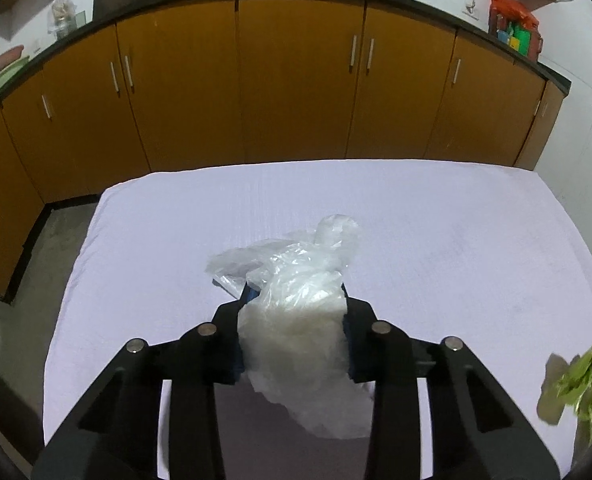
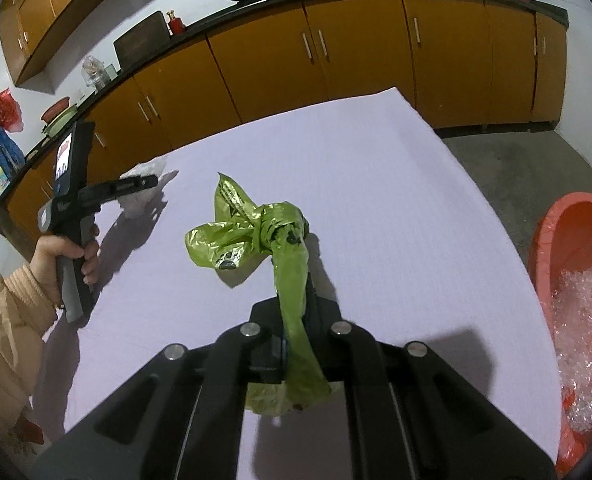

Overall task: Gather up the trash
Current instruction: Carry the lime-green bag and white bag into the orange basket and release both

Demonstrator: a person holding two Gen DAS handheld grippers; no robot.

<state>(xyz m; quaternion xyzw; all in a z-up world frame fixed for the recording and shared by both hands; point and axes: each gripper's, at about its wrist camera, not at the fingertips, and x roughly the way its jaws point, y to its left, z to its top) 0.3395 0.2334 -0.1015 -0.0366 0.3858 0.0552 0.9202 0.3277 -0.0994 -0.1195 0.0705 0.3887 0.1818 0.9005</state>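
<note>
A crumpled clear plastic bag (image 1: 315,248) lies on the table's pale cloth (image 1: 435,220), and my left gripper (image 1: 296,300) is shut on its near part, the pads pressing from both sides. In the right wrist view that gripper (image 2: 148,182) shows at the table's left side on the clear bag (image 2: 142,198), held by a person's hand (image 2: 68,252). My right gripper (image 2: 296,304) is shut on the twisted tail of a knotted green plastic bag (image 2: 256,232), which hangs above the cloth (image 2: 395,180). The green bag (image 1: 587,376) also shows at the left view's right edge.
A red tub (image 2: 575,224) stands on the floor right of the table, holding clear plastic wrap and red scraps. Orange cabinets (image 1: 296,80) under a dark counter run behind the table, with a strip of grey floor (image 2: 515,168) between.
</note>
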